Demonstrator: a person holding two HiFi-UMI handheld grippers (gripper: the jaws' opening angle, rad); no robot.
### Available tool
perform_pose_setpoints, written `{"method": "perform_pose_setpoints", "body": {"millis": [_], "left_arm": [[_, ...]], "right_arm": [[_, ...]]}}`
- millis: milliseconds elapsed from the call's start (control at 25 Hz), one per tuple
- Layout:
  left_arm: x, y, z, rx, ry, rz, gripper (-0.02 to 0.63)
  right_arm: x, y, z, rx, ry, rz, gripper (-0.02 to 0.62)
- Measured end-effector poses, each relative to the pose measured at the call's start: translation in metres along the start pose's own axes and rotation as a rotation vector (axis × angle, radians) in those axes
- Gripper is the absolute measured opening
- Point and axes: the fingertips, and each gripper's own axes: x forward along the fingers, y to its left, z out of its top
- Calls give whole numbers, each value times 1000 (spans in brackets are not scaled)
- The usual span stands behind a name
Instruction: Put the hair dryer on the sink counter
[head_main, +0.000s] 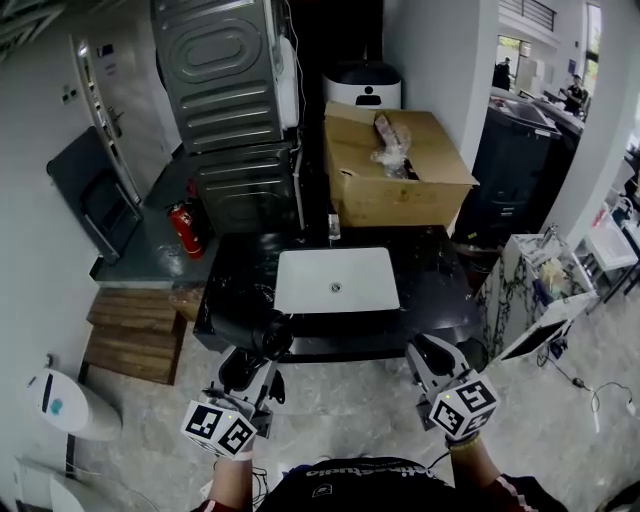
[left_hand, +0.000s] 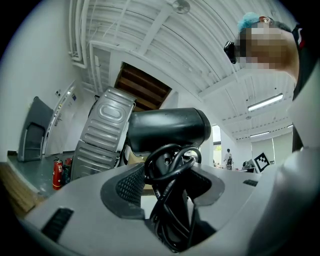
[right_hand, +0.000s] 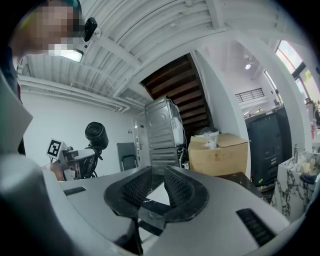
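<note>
A black hair dryer (head_main: 262, 335) with its cord wound round the handle stands upright in my left gripper (head_main: 250, 372), just in front of the black sink counter (head_main: 240, 270). In the left gripper view the hair dryer (left_hand: 167, 127) fills the middle, and the left gripper (left_hand: 167, 186) is shut on its cord-wrapped handle. The white basin (head_main: 335, 280) is set into the middle of the counter. My right gripper (head_main: 428, 352) hovers before the counter's right front edge. In its own view the right gripper (right_hand: 154, 176) has its pads nearly touching and nothing between them. That view also shows the hair dryer (right_hand: 96, 135) at the left.
A cardboard box (head_main: 395, 160) sits behind the counter. A tilted grey metal appliance (head_main: 230, 90) stands at the back left, with a red fire extinguisher (head_main: 183, 228) beside it. Wooden steps (head_main: 130, 325) lie to the left. A marble-patterned stand (head_main: 530, 290) is at the right.
</note>
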Motion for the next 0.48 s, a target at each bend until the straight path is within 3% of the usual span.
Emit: {"method": "perform_pose_setpoints", "body": {"millis": [480], "left_arm": [[6, -10, -3, -24, -9, 8, 235]], "right_arm": [[-13, -10, 2, 25, -4, 26, 97]]}}
